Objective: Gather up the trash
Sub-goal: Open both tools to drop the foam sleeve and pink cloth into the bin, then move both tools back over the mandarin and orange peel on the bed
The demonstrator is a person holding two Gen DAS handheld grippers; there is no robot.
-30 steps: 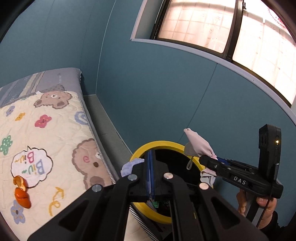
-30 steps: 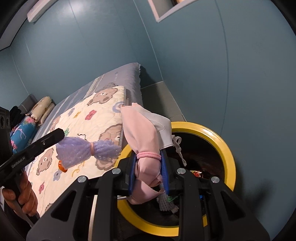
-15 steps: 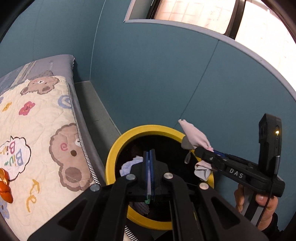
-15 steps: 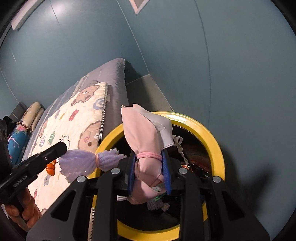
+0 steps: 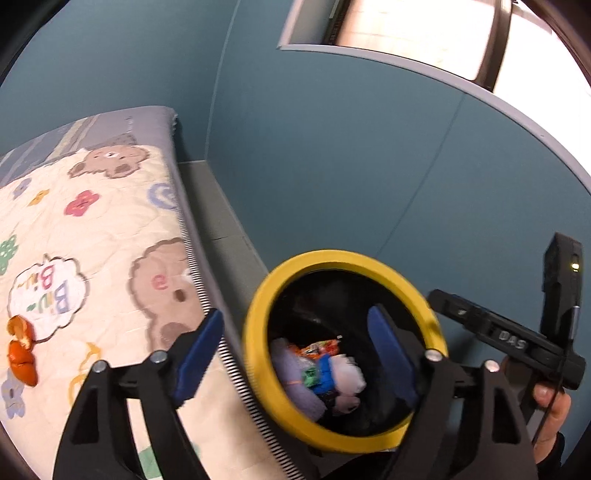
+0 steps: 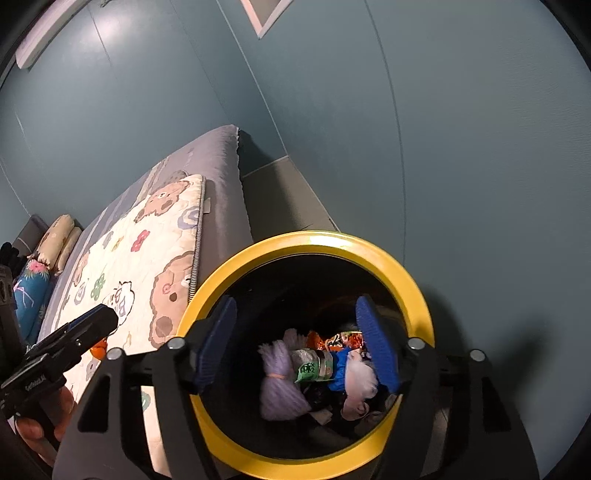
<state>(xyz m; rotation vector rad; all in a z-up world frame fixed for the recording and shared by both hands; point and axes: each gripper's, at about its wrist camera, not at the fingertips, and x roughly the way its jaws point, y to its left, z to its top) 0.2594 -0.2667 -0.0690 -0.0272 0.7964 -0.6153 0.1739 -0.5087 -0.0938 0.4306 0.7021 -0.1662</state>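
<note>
left gripper [image 5: 295,341] with its blue-padded fingers [image 5: 197,349] spread wide and nothing between them, poised over the yellow-rimmed bin [image 5: 258,354]; one finger lies over the edge of the bed, the other over the bin's dark mouth. right gripper [image 6: 299,341] likewise spread apart and empty, both of its pads [image 6: 376,345] framing the bin's opening [image 6: 325,242] from above. in the left wrist view the right gripper [image 5: 439,297] appears from the side at the right edge, held in a hand [image 5: 550,417]; in the right wrist view the left gripper [image 6: 105,317] appears at lower left.

collected trash lies at the bottom of the bin: a purple bundle [image 6: 279,384] tied round its middle, a pale pink bundle [image 6: 360,384], a blue piece [image 6: 340,367], a green-labelled wrapper [image 6: 308,369] and an orange wrapper [image 6: 341,339], all touching one another. the left wrist view is motion-blurred, so finer detail of the pile [image 5: 317,373] cannot be told there.

the bin stands on the floor in the gap between the bed and the teal wall [image 6: 480,147]. a bear-patterned quilt [image 5: 92,236] covers the bed, and an orange item [image 5: 22,354], possibly peel, rests on it near the left edge. a window [image 5: 424,33] sits high in the wall.
</note>
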